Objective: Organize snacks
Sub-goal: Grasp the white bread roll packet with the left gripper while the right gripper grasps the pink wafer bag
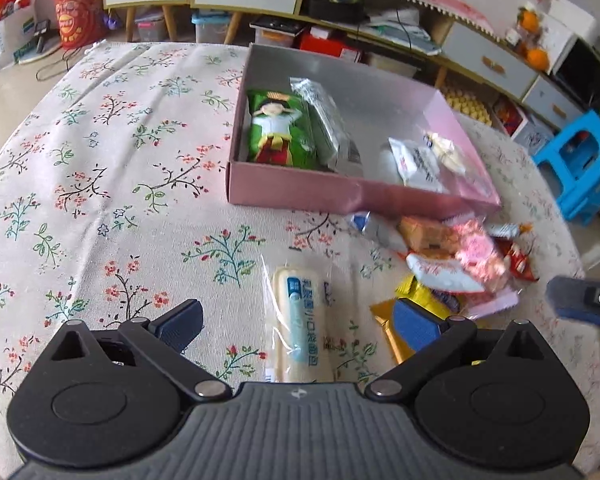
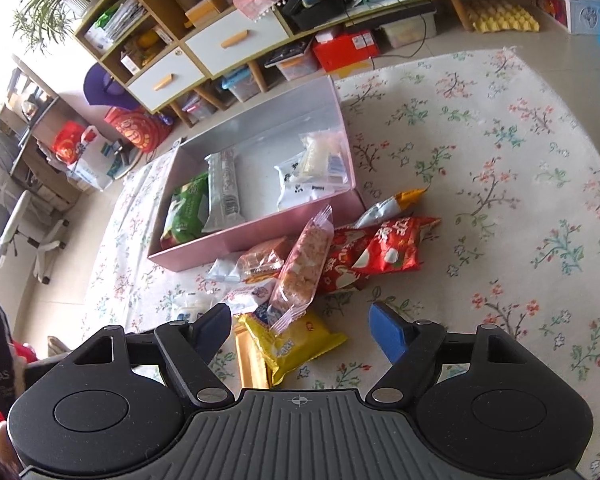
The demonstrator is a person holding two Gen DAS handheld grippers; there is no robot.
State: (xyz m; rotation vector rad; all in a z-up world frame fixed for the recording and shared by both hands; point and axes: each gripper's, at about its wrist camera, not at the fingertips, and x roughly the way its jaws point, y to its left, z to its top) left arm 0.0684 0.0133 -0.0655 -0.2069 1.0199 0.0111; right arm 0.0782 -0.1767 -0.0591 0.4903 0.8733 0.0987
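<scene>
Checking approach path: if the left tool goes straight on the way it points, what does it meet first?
Most likely the long pale bread stick packet, which lies on the floral cloth between the open fingers of the left tool. The pink box comes after it. Height above the packet is unclear.

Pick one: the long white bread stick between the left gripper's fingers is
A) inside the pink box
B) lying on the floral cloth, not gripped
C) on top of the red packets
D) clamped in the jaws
B: the bread stick lies flat on the floral cloth, the left gripper open around it.
</scene>
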